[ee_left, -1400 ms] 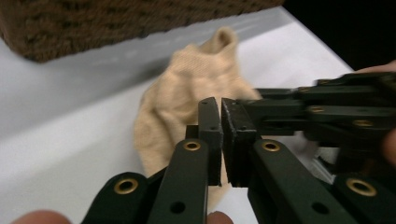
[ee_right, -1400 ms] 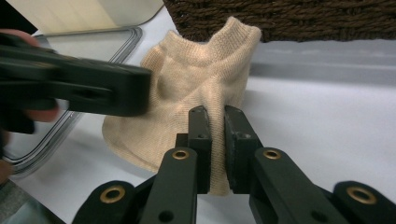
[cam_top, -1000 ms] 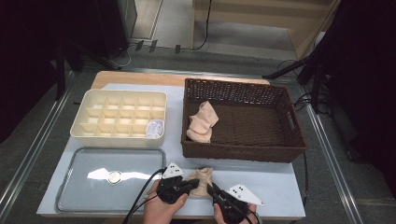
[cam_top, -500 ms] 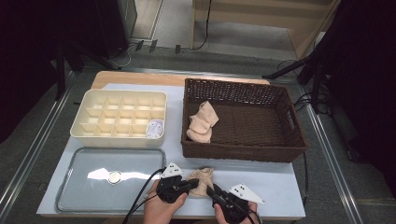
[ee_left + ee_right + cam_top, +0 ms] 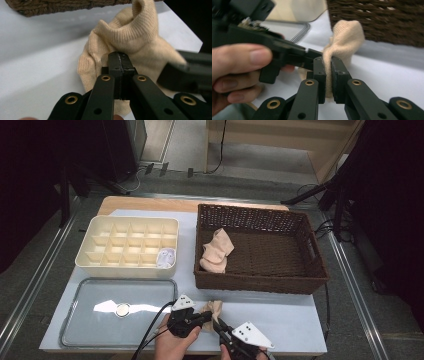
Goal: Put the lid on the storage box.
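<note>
**Ana:** High view first, going left to right: what do the containers hold?

**Ben:** At the left, the cream divided box [image 5: 127, 246] has one small pale bundle [image 5: 166, 258] in a cell at its near right corner; the other cells look bare. In front of it the clear tray [image 5: 80, 320] carries a small round thing [image 5: 122, 309], too small to name. To the right, the brown wicker basket [image 5: 260, 247] holds a crumpled beige cloth [image 5: 216, 251] against its left wall.

**Ana:** And the piece being worked on?

**Ben:** The beige sock [image 5: 214, 308] sits on the blue-white table [image 5: 290, 315] at the near edge, just in front of the basket and right of the tray. The left gripper [image 5: 206, 316] has its jaws fully together, pinching a fold of the sock, as its own view shows [image 5: 119, 62]. The right gripper [image 5: 220, 325] is clamped on another fold, the knit sandwiched between its pads [image 5: 327, 68]; its jaws have just closed a little tighter.

**Ana:** Which way does it point?

**Ben:** It is bunched, so its long axis cannot be told. One ribbed end stands up toward the basket.

**Ana:** Anything crowding it?

**Ben:** The basket's front wall is just behind, the tray's corner near on the left, and the two grippers meet almost nose to nose over it.
</note>
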Motion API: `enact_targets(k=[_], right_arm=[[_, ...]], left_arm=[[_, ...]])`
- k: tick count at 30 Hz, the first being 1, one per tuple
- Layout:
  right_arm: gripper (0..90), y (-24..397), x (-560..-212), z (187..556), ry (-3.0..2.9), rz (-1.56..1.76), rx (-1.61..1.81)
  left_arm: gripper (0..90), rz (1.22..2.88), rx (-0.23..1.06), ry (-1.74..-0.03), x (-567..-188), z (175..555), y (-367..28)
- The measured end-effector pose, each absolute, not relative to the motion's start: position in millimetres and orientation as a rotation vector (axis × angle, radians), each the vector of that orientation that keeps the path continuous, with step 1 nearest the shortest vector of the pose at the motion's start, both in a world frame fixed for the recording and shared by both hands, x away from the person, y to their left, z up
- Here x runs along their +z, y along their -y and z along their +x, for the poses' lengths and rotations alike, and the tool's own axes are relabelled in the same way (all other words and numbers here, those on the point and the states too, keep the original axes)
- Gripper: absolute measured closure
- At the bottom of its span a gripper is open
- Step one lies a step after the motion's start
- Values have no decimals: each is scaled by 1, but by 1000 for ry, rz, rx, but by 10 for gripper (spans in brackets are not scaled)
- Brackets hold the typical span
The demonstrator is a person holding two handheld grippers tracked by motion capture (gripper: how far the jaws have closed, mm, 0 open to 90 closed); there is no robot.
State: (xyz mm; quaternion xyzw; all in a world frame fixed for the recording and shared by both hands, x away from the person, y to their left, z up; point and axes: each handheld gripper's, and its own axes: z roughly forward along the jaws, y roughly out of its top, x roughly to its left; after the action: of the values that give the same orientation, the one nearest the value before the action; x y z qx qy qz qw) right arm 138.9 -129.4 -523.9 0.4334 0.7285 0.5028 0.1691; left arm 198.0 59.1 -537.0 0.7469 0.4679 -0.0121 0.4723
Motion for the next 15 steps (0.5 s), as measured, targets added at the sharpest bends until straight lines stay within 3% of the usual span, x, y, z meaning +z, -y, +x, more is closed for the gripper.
enact_targets(k=[5,15], right_arm=[[846,118,-528,138,-2085,1176,1399],[836,104,-534,143,-2097,1204,1388]], left_arm=[[900,1810,-66,-1150,-538,202,-65],[886,1779,7,-1170,-521,205,-93]])
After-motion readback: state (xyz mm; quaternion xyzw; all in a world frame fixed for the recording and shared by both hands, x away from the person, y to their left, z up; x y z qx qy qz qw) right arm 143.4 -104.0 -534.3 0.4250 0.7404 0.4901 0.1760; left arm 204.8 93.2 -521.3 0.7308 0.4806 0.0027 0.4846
